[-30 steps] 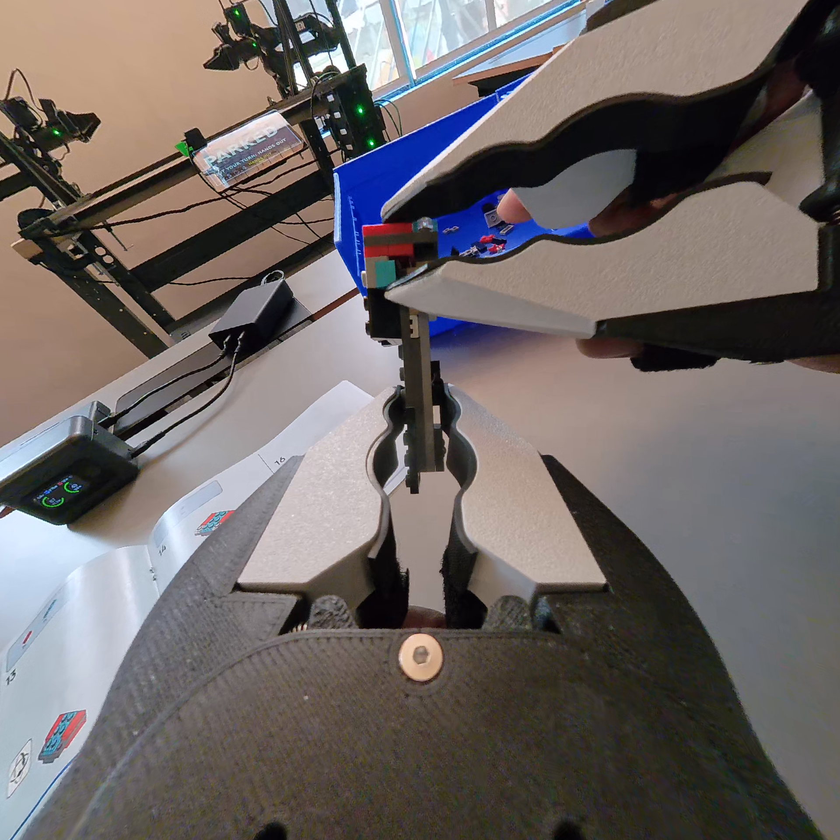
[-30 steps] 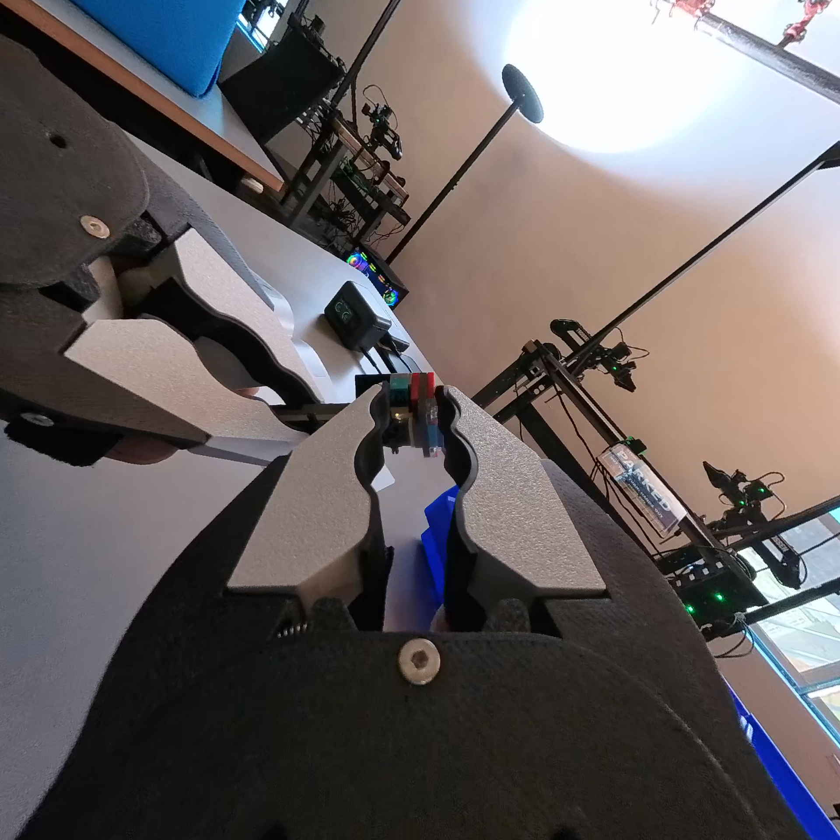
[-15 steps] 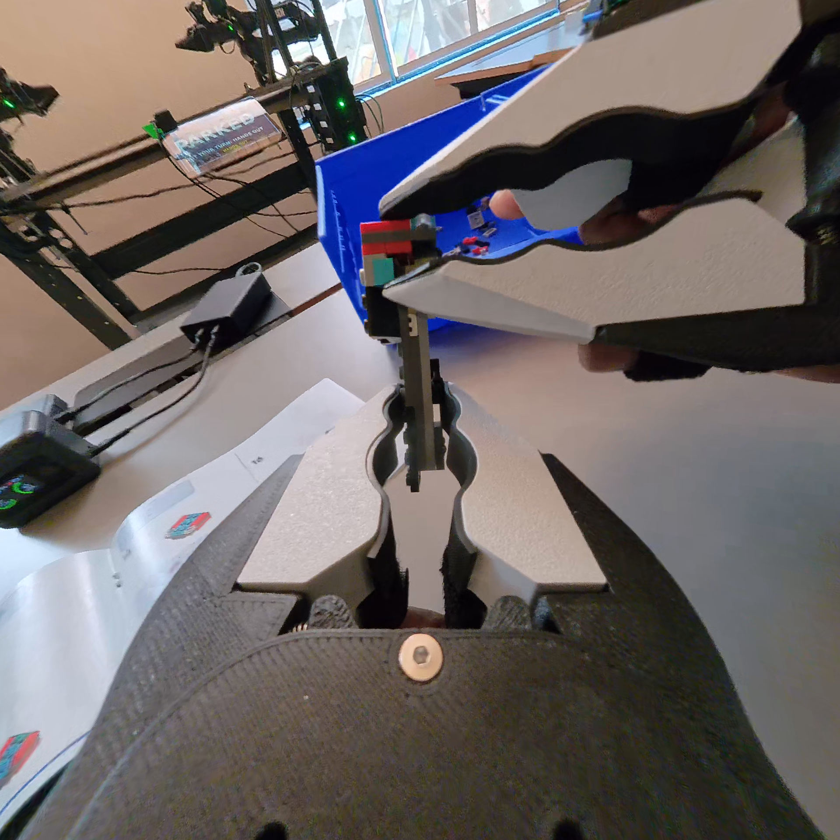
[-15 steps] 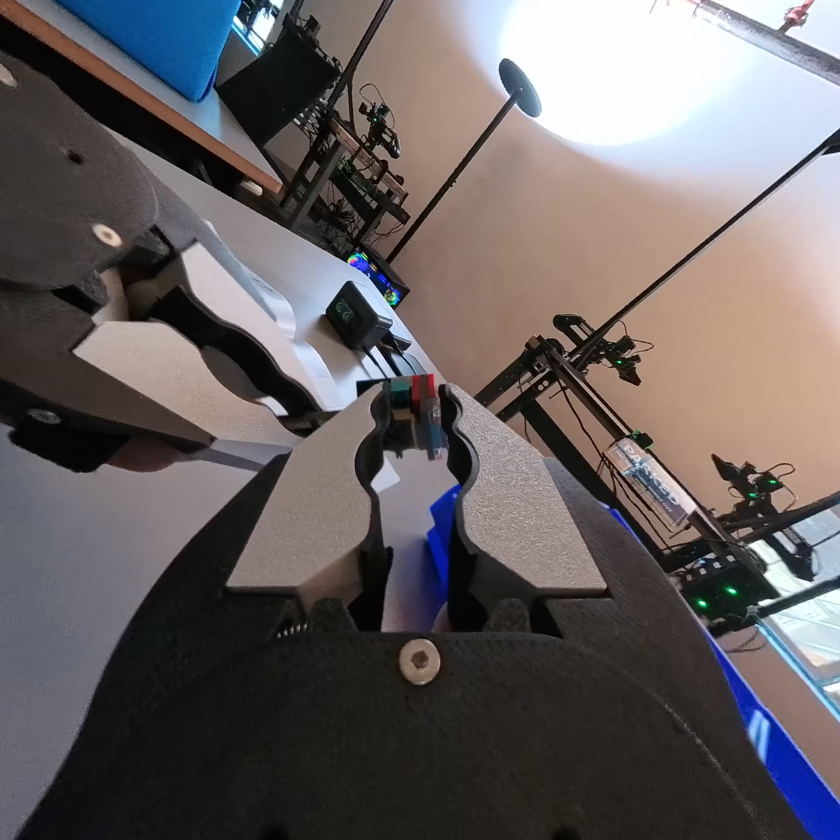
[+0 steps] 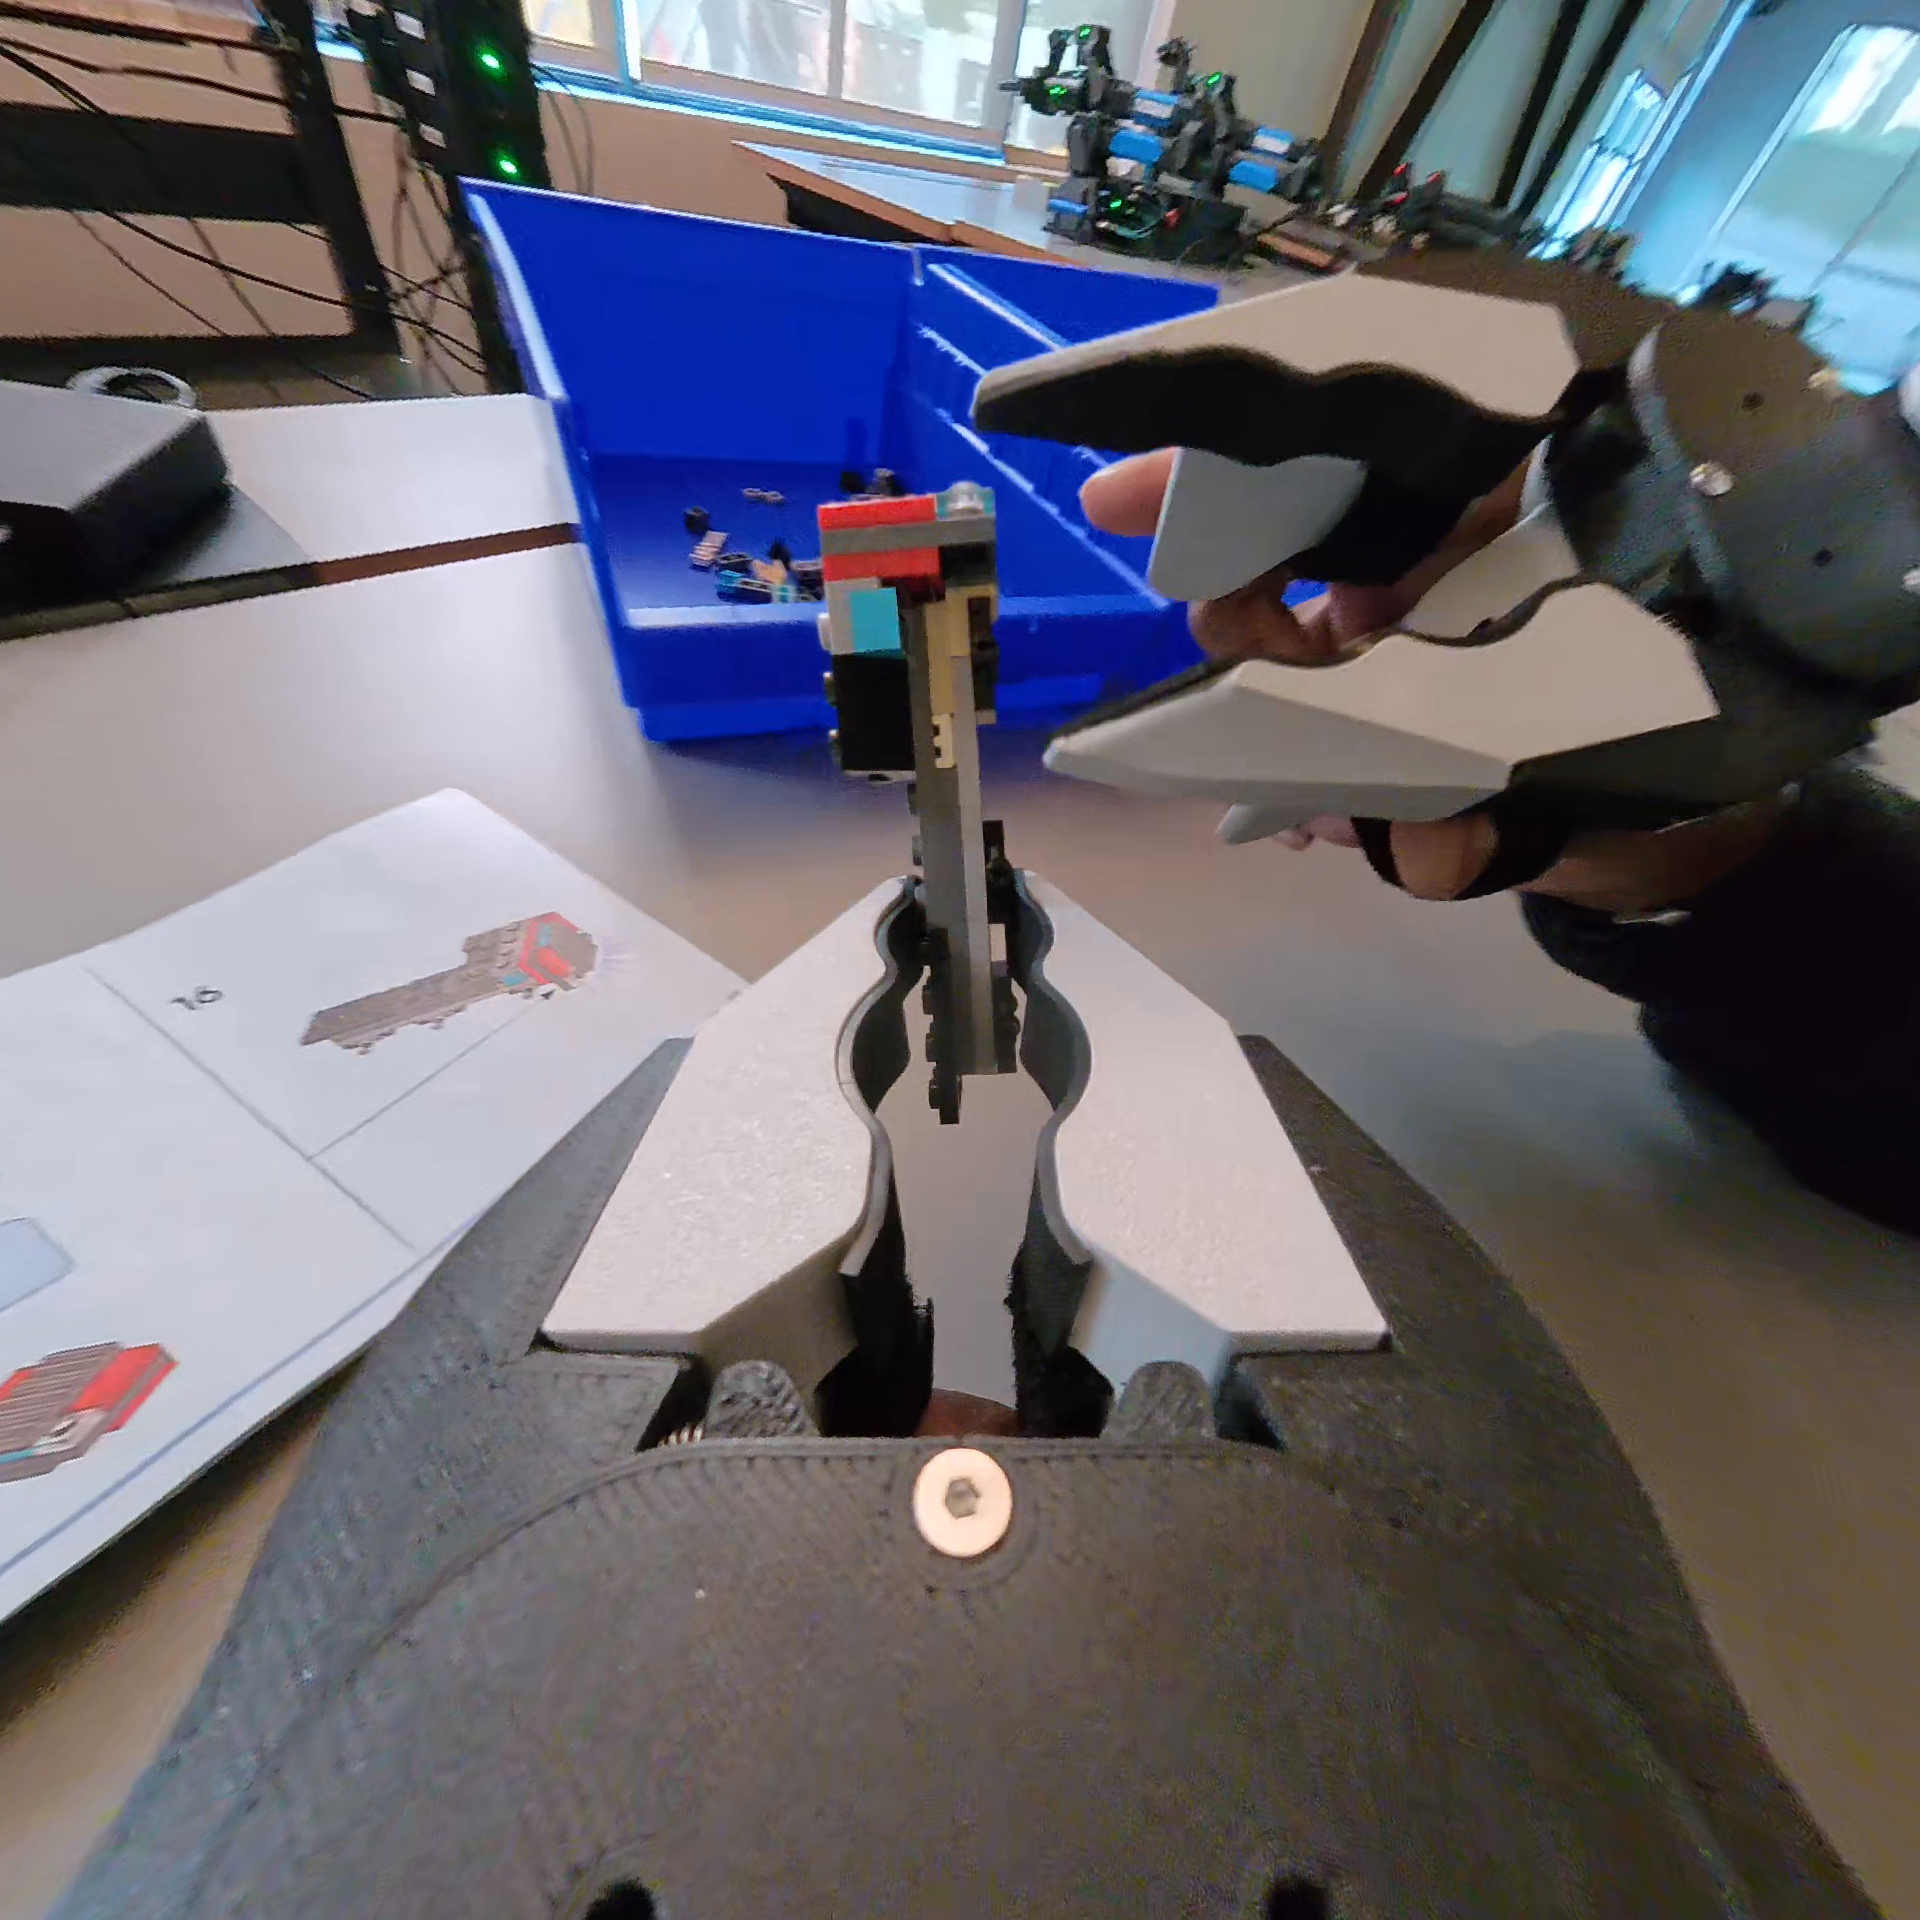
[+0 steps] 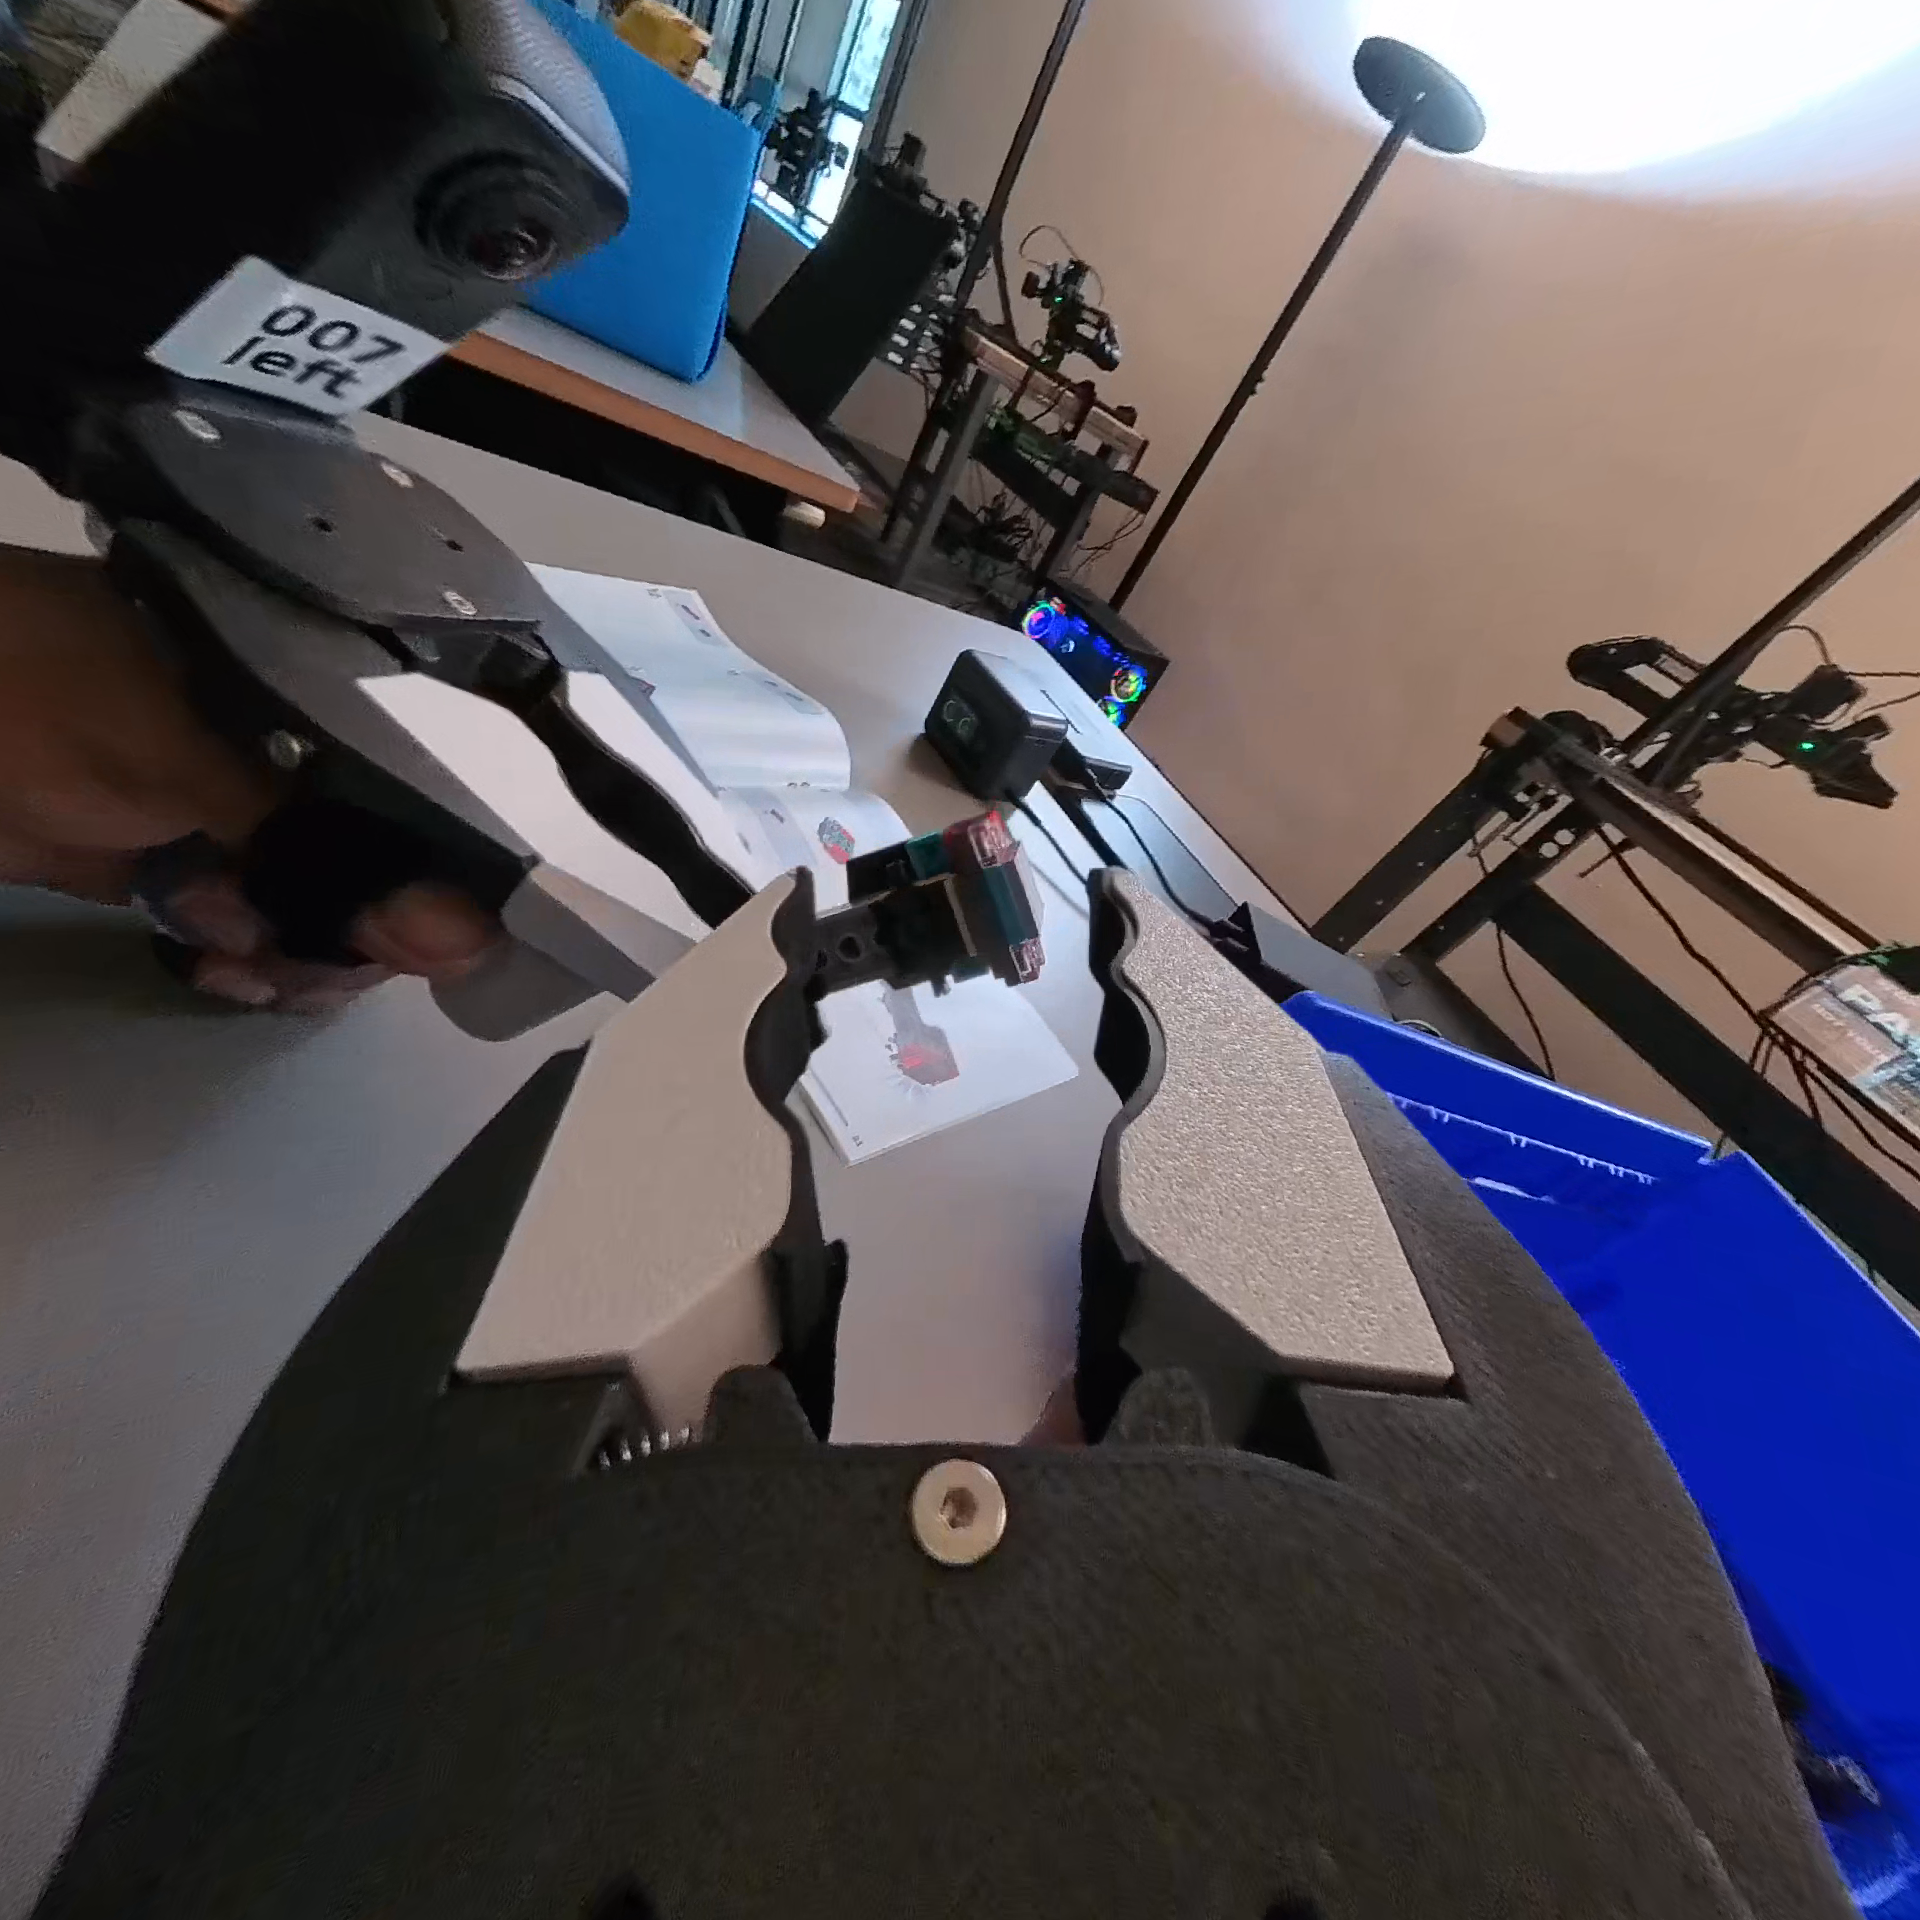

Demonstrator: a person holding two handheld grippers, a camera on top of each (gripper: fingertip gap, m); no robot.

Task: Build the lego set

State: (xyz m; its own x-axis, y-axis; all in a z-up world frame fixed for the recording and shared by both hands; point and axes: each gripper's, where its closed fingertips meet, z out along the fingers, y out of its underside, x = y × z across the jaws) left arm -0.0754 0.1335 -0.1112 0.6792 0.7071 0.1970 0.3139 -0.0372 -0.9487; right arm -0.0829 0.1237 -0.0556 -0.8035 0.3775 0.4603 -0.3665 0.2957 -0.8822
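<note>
My left gripper is shut on the thin grey shaft of the lego model and holds it upright above the table. The model's head has red, teal and black bricks on top. My right gripper is open and empty. In the left wrist view it hangs just right of the model's head, apart from it. In the right wrist view the model's head sits between and just beyond my open fingertips, with the left gripper holding it from the left.
A blue bin with several loose small bricks stands behind the model; it also shows at the right. The open instruction booklet lies on the grey table at left. A black power unit with cables sits beyond the booklet. Tip to tip, the grippers are about 5 centimeters apart.
My right gripper has opened, let go of the model's head and drawn back to the right. The left gripper keeps its hold on the shaft and has turned toward the bin.
</note>
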